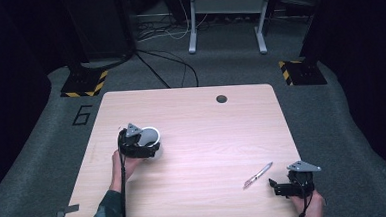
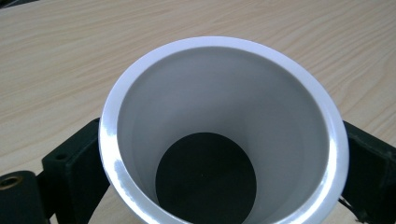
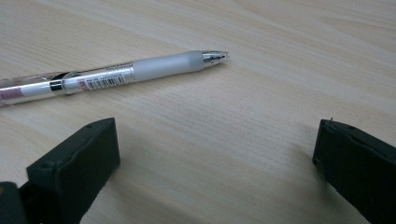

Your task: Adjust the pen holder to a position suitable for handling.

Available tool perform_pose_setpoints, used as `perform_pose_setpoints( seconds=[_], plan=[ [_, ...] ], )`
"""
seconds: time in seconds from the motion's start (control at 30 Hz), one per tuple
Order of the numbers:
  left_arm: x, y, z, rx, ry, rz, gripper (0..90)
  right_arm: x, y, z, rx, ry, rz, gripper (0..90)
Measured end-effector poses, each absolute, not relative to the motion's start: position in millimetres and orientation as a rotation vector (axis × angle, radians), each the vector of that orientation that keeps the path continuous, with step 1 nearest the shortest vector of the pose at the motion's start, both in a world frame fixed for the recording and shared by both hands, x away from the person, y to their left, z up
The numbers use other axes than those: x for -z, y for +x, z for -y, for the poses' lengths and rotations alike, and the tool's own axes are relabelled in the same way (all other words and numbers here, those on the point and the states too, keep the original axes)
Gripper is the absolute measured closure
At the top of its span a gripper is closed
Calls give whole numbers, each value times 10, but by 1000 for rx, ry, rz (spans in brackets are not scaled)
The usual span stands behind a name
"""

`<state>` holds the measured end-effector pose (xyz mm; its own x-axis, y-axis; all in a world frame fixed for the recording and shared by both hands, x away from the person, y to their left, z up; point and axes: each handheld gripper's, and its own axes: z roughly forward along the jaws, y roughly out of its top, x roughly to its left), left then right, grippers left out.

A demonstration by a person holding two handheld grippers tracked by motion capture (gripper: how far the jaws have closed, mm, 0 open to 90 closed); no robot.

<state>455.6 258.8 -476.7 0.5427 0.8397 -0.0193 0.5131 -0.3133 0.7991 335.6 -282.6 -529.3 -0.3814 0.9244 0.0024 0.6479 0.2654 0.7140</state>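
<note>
Left gripper (image 1: 144, 147): over the table's left half, jaws on either side of a white cup (image 2: 224, 130), against its wall.
Right gripper (image 1: 280, 186): near the front right corner, low, jaws spread wide, nothing between them.

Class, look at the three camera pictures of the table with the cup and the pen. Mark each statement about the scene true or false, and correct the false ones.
1. The white cup sits between the left gripper's fingers. True.
2. The cup holds liquid. False: it is empty, with a dark bottom.
3. The right gripper grips the pen. False: its fingers are spread apart, and the pen lies on the table beyond them.
4. The pen lies flat on the table. True.
</note>
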Motion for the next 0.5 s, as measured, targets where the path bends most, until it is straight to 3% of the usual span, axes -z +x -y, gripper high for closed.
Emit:
perform_pose_setpoints(
  seconds=[0.5],
  plan=[
    [4782,4561,-2446,-524,1984,-1063,67,5293,3356,2825,-895,1425,-2124,0]
  ],
)
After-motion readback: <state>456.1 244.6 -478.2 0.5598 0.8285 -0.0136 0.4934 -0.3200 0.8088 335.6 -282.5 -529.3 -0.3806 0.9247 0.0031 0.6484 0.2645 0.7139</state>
